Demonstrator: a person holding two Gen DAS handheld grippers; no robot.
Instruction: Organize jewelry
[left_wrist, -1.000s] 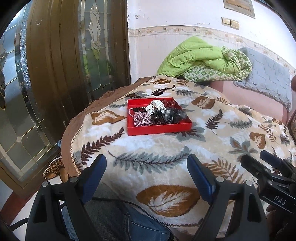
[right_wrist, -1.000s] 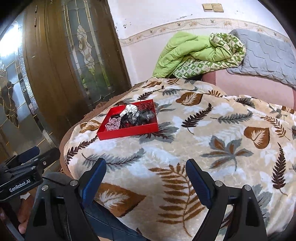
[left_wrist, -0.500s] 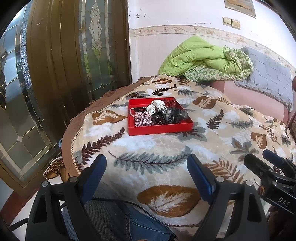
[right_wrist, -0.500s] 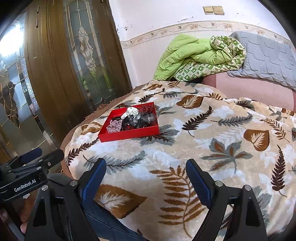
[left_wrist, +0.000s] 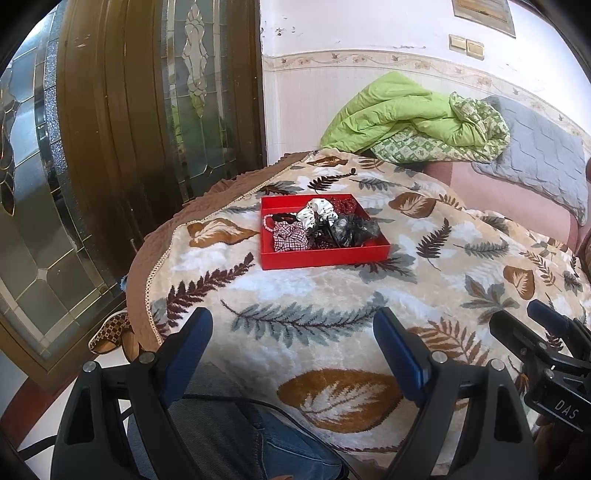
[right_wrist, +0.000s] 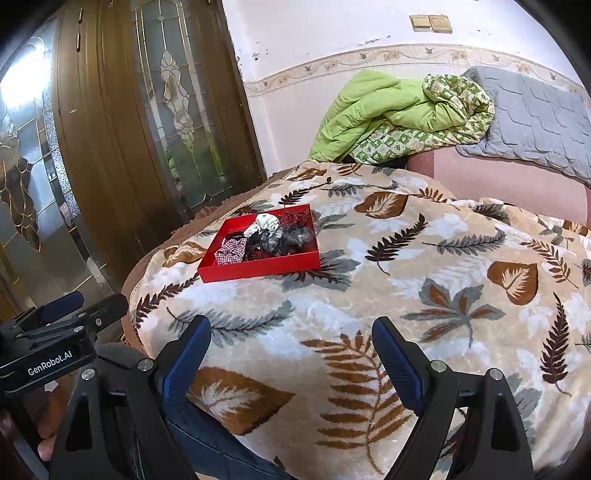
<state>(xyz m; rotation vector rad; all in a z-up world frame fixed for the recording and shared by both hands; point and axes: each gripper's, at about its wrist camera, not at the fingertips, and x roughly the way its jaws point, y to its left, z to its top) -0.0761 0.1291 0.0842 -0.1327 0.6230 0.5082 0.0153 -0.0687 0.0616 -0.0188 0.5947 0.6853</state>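
Your left gripper (left_wrist: 293, 332) and right gripper (right_wrist: 291, 341) both hang over the near edge of the leaf-print blanket (left_wrist: 332, 295) with jaws spread wide and nothing between them. Farther out, well apart from both, the red tray (left_wrist: 325, 254) sits on the blanket toward its far left side, holding a heap of scrunchies (left_wrist: 321, 225) and a bead bracelet (left_wrist: 266, 223); beyond it a green quilt (left_wrist: 406, 118) is bundled against the wall.

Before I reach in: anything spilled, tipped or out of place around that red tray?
Nothing stands out. The red tray sits flat on the leaf-print blanket, and the scrunchies and pink bead bracelet are all heaped inside it, none over the rim. Both hand-held grippers are open and empty, well short of it.
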